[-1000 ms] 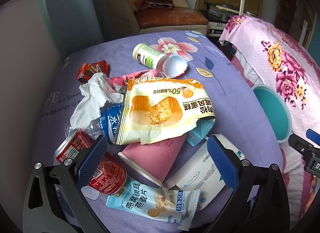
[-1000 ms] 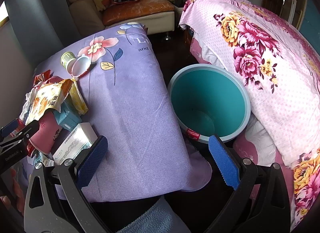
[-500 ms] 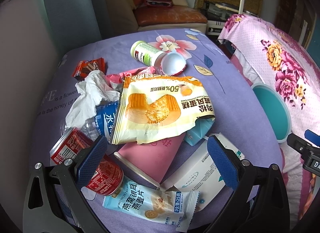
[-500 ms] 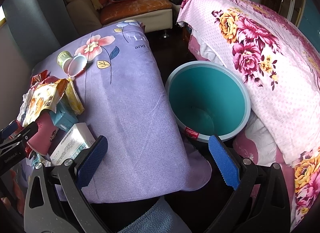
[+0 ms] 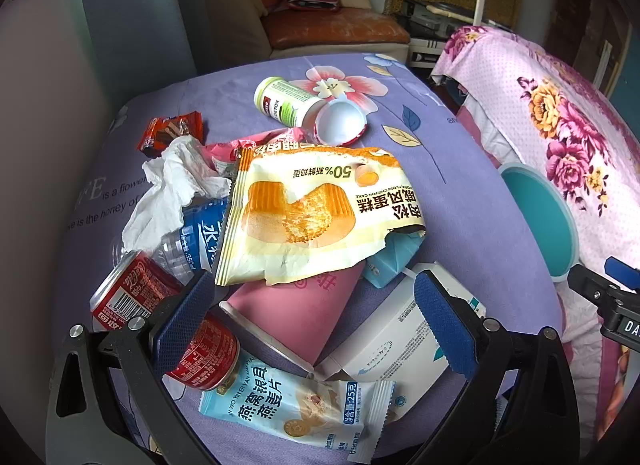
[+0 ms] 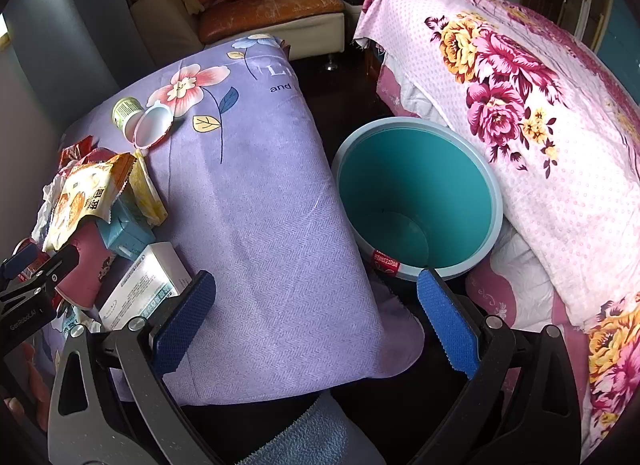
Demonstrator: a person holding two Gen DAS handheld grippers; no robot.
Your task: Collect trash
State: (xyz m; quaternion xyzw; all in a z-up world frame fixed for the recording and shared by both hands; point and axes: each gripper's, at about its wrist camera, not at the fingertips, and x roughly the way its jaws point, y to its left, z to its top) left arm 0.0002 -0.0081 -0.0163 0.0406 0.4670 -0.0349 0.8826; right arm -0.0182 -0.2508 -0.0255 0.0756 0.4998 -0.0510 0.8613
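A heap of trash lies on the purple cloth (image 5: 472,201): a yellow cake bag (image 5: 316,209), a pink paper cup (image 5: 296,309), a red can (image 5: 160,321), a white box (image 5: 392,337), a blue snack wrapper (image 5: 296,409), a water bottle (image 5: 192,241), crumpled tissue (image 5: 172,185) and a green-white tub (image 5: 284,101). My left gripper (image 5: 312,317) hangs open over the pink cup, with nothing between its fingers. The teal bin (image 6: 416,197) stands empty beside the table. My right gripper (image 6: 316,317) is open over the cloth's near edge, left of the bin.
A red chocolate wrapper (image 5: 168,133) and a small teal carton (image 5: 392,261) also lie in the heap. A pink floral bedspread (image 6: 540,113) borders the bin on the right. A sofa (image 6: 256,13) with cushions stands behind the table.
The left gripper has pulled back slightly, so the heap sits a little higher and farther in its view. The right gripper has barely shifted. Both stay open.
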